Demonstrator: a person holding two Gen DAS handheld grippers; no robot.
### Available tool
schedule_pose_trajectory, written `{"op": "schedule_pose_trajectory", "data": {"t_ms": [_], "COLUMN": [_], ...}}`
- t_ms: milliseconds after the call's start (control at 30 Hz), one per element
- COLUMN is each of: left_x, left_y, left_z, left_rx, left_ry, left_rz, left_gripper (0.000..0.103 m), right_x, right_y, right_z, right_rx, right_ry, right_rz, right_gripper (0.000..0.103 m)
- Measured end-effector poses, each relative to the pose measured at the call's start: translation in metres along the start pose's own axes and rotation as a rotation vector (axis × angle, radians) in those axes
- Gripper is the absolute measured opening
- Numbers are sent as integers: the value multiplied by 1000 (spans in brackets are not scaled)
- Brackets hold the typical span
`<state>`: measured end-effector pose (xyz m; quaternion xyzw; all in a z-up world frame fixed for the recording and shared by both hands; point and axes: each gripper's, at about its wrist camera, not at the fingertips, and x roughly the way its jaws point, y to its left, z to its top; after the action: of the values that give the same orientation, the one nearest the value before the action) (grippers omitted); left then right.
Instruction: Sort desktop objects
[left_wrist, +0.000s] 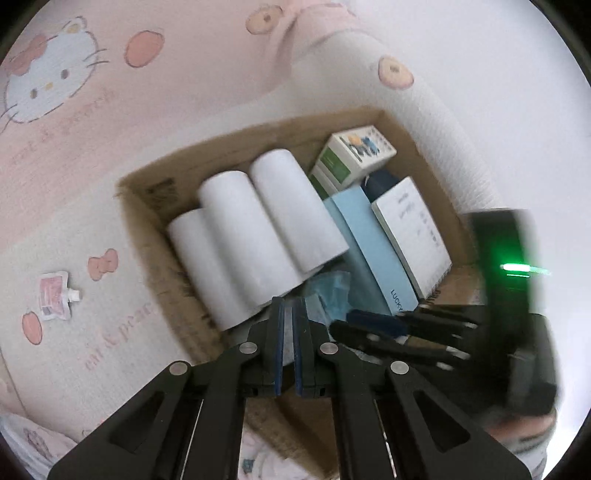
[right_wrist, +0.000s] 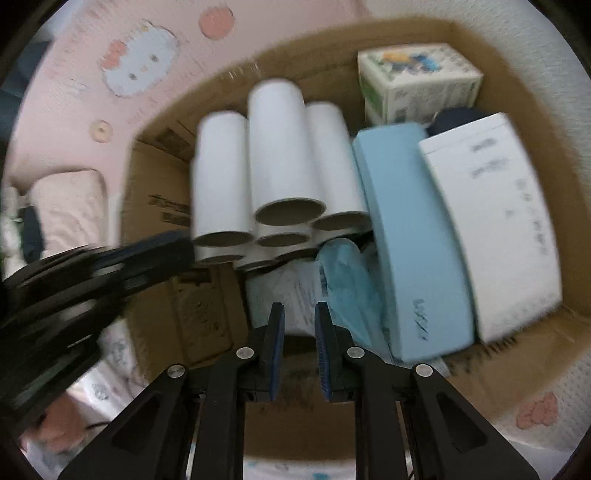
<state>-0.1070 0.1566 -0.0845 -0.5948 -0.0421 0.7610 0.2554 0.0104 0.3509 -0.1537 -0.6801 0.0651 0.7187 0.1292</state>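
Both claws hang over a nearly packed cardboard box, neither carrying anything.

Left wrist view: the left claw (left_wrist: 289, 310) is closed and empty above the cardboard box (left_wrist: 136, 206), which rests on a pink cartoon-print bedcover (left_wrist: 59, 155). Inside lie white paper rolls (left_wrist: 255, 229), a pale blue box (left_wrist: 373, 251) and a white notebook (left_wrist: 410, 229). A small pouch (left_wrist: 55, 295) lies outside on the cover, well apart. Right wrist view: the right claw (right_wrist: 300, 314) points down into the box, pads drawn close with a slim gap and nothing between, above a blue plastic bag (right_wrist: 343, 273). I judge this a between-picks step; next likely calls for fetching the stray pouch.
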Motion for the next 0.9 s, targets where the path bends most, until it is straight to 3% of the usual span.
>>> {"op": "schedule_pose_trajectory", "data": {"t_ms": [167,333,600,833,900], "left_x": [8,8,4,-5,-8], "left_y": [5,8,11,14,11], "left_z": [14,7,1,-1,-3], "left_rx": [41,107,159,157,175], "left_ry": [-84,-151,-147,-183,-198], "left_rz": [-77,-69,-55,-43,-27], "left_gripper": [5,5,5,5,9], "right_x": [42,64,95,98,96], "right_y": [4,3,8,10,11], "right_z": [8,12,16,11,9], "right_rx": [47,71,64,21,14], "right_ry": [120,177,327,335,318], "right_rz": [-73,-141,-199,-224,-223], "right_gripper": [14,14,14,14,14]}}
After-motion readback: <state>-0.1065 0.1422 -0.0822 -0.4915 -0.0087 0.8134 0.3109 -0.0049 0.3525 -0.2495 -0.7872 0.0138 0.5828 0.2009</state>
